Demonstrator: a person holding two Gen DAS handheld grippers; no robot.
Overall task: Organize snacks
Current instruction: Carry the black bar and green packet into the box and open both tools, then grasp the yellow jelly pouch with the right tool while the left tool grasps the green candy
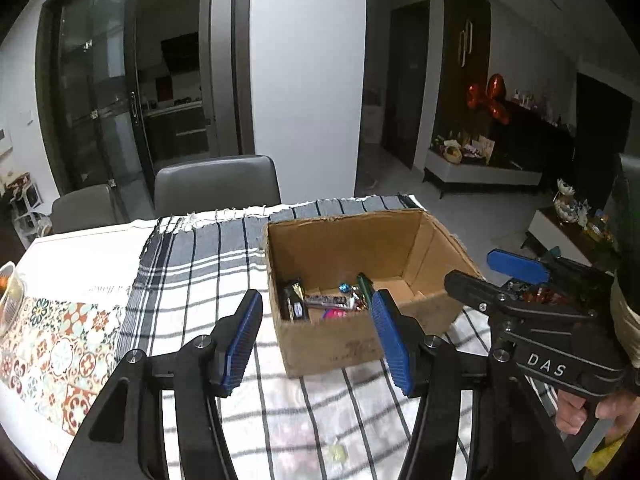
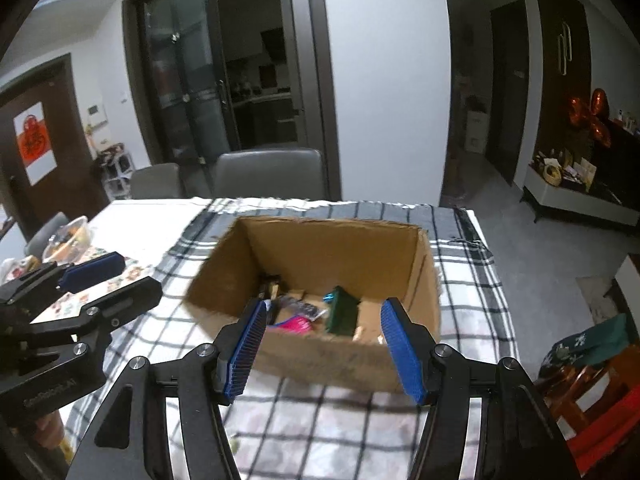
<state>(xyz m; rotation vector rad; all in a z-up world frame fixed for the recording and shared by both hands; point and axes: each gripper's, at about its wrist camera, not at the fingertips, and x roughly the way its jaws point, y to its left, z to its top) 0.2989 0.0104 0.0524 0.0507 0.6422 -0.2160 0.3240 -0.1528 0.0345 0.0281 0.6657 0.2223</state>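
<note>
Left wrist view showed both tongs, left (image 1: pixel 316 336) and right (image 1: pixel 480 272), apart and empty; wrapped snacks (image 1: pixel 320 300) already lay in the open brown cardboard box (image 1: pixel 344 344); I judged sorting nearly finished.

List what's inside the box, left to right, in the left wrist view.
In the cardboard box: dark wrapped bar → silver wrapper → blue foil candy → green packet. The pink item overlaps below the silver one, so it's left out.
</note>
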